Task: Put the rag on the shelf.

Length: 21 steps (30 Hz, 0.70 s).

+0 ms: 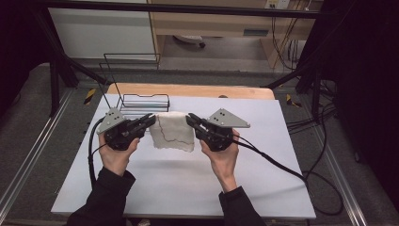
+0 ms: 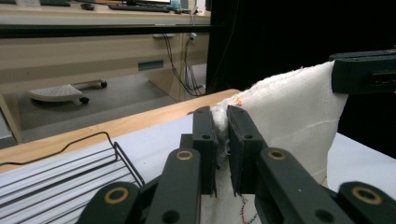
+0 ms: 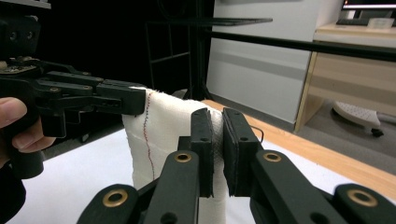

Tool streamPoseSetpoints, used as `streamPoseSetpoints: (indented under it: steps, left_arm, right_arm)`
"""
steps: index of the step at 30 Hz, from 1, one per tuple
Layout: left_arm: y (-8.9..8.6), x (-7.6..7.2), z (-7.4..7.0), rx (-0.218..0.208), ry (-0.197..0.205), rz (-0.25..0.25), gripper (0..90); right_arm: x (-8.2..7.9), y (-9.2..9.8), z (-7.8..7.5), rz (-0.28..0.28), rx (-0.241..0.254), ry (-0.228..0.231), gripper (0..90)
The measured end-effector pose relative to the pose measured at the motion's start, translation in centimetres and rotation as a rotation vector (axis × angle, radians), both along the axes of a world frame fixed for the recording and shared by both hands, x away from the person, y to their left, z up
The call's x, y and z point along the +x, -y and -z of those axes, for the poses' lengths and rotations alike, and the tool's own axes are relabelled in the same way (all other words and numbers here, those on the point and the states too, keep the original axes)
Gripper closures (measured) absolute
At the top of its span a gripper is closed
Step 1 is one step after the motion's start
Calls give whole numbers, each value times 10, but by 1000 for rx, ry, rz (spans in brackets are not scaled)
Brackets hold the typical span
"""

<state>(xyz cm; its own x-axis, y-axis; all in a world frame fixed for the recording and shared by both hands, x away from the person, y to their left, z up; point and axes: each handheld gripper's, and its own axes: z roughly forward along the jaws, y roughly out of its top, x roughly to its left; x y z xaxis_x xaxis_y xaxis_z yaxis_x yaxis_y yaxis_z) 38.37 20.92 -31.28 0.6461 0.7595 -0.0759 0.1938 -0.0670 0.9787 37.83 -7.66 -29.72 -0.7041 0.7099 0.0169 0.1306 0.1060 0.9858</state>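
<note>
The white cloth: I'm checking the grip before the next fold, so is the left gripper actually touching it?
Touching. In the left gripper view the left gripper has its jaws closed on the upper edge of the white cloth, with fabric pinched between them.

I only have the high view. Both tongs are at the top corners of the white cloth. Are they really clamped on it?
Observer: Yes for the left tongs. The left gripper view shows the white cloth edge pinched between the two jaws.
Operator: And the right?
Observer: Same. In the right gripper view the right tongs are shut on a fold of cloth, with fabric filling the narrow gap.
Operator: Is the cloth plain? I see a dark line.
Observer: It is stitching. The right gripper view shows a reddish thread seam running down the cloth.
Operator: Anything near it?
Observer: A black wire rack sits beside the left tongs, apart from the cloth.
</note>
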Motion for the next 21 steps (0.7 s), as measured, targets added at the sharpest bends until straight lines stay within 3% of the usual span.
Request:
streamPoseSetpoints:
  steps: [14,21]
  left_arm:
    - [-17,2,-23,11,45,-32,824]
    - [-26,3,-29,-4,62,-49,824]
  right_arm:
    - [5,-18,-16,-6,15,43,839]
    - [8,-28,-22,-11,20,66,839]
